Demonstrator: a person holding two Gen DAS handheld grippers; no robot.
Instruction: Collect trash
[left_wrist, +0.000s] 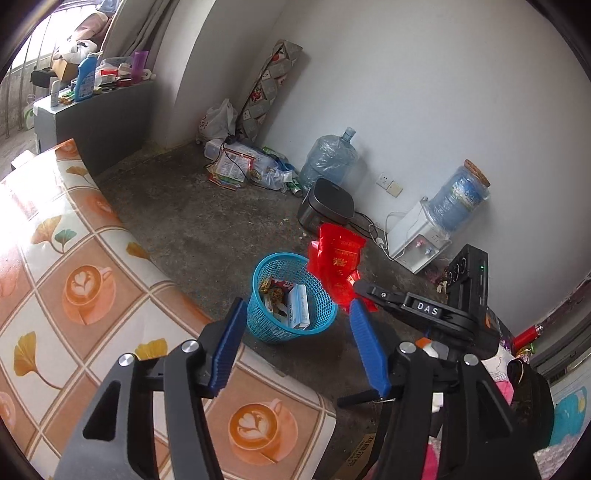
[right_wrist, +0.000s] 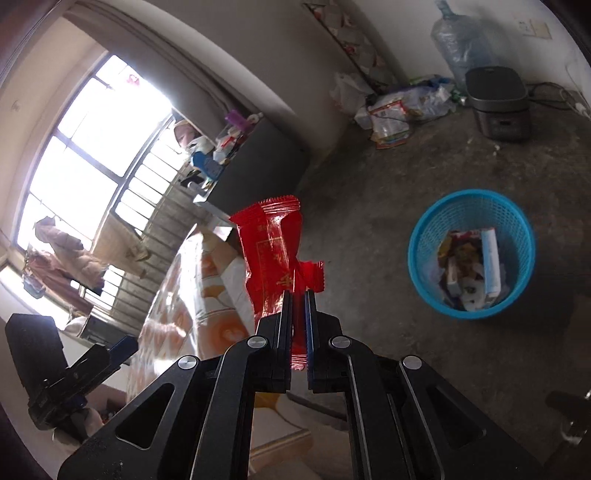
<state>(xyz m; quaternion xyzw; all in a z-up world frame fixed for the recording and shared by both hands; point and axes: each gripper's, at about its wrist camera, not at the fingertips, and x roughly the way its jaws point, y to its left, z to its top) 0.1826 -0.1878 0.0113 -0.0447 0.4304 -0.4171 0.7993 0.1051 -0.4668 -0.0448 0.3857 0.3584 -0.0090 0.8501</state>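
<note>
A blue mesh waste basket (left_wrist: 325, 302) stands on the concrete floor with several wrappers and a white box inside; in the right wrist view the basket (right_wrist: 421, 266) sits to the right. My right gripper (right_wrist: 298, 293) is shut on a red foil wrapper (right_wrist: 271, 254), held in the air left of the basket. In the left wrist view the red wrapper (left_wrist: 338, 258) hangs just right of the basket's rim, pinched by the right gripper (left_wrist: 364, 290). My left gripper (left_wrist: 297, 314) stands open over the table edge, with nothing between its blue pads.
A table with a coffee-cup patterned cloth (left_wrist: 74, 258) fills the left side. On the floor by the wall are a black cooker (left_wrist: 327, 203), a water jug (left_wrist: 328, 158), a white dispenser (left_wrist: 417, 236) with cables, and a litter pile (left_wrist: 243, 166).
</note>
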